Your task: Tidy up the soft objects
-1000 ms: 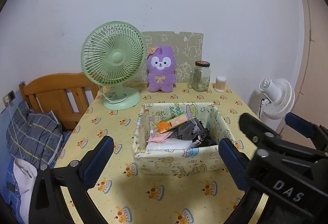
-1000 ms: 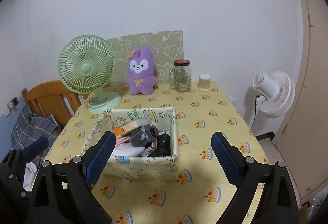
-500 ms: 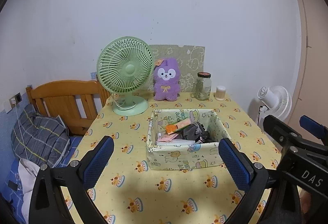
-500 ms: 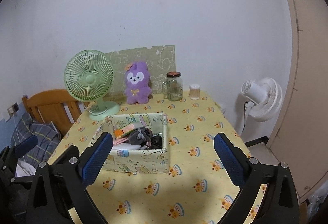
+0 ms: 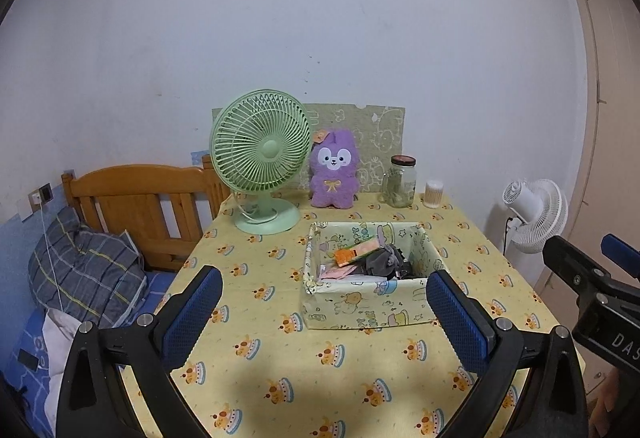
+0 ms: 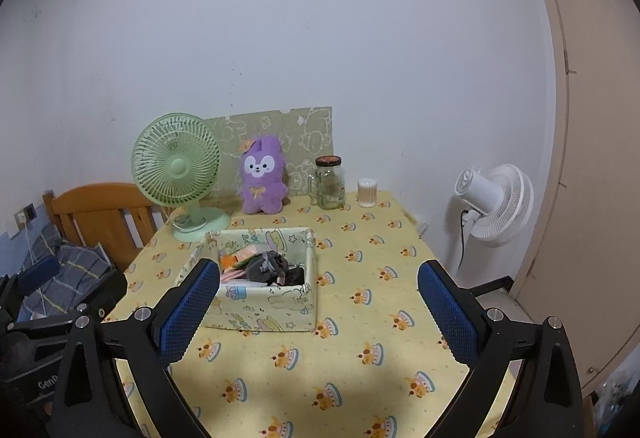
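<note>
A cartoon-printed fabric box [image 5: 368, 308] [image 6: 260, 304] stands mid-table, filled with soft items: a grey cloth [image 5: 382, 260] [image 6: 268, 264], an orange packet [image 5: 356, 250] and pink pieces. A purple plush toy [image 5: 334, 175] [image 6: 264, 175] sits upright at the table's back by the wall. My left gripper [image 5: 324, 314] is open and empty, held near the table's front edge, well short of the box. My right gripper [image 6: 316, 314] is also open and empty, back from the box, which lies toward its left finger.
A green desk fan [image 5: 262, 161] [image 6: 178, 173], a glass jar [image 5: 400, 181] [image 6: 330, 183] and a small white cotton-swab container [image 5: 434, 193] [image 6: 367, 192] line the back of the yellow tablecloth [image 5: 280, 358]. A wooden headboard [image 5: 140, 205] and bedding lie left; a white floor fan [image 6: 496, 201] stands right.
Both grippers have pulled back and risen a little from the box, so the box and table look smaller and farther. The right gripper's jaws spread slightly wider early on.
</note>
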Tool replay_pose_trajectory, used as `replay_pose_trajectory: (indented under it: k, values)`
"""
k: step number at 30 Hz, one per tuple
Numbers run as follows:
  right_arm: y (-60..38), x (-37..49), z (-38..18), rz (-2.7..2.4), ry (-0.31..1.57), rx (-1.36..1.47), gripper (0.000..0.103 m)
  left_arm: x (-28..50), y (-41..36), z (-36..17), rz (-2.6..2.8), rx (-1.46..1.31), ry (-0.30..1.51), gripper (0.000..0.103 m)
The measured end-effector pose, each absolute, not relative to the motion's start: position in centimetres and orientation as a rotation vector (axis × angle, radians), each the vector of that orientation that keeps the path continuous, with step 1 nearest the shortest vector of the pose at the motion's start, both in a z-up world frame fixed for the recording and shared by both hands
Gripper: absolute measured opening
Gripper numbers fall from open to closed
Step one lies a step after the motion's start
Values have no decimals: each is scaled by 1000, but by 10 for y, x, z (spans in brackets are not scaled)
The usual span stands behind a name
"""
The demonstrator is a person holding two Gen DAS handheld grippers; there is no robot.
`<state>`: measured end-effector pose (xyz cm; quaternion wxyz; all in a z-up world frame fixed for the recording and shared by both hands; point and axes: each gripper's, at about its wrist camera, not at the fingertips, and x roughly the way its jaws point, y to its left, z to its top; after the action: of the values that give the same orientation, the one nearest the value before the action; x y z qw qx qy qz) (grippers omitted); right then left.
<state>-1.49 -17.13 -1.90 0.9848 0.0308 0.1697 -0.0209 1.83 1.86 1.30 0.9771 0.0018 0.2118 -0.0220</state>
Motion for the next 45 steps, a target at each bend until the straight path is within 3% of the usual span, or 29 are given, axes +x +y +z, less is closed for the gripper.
replay_pose_trajectory:
  k: [45]
  values:
    - [-169,-12,-24,-28,351,68,101,14,19,15,-20,2,415,103]
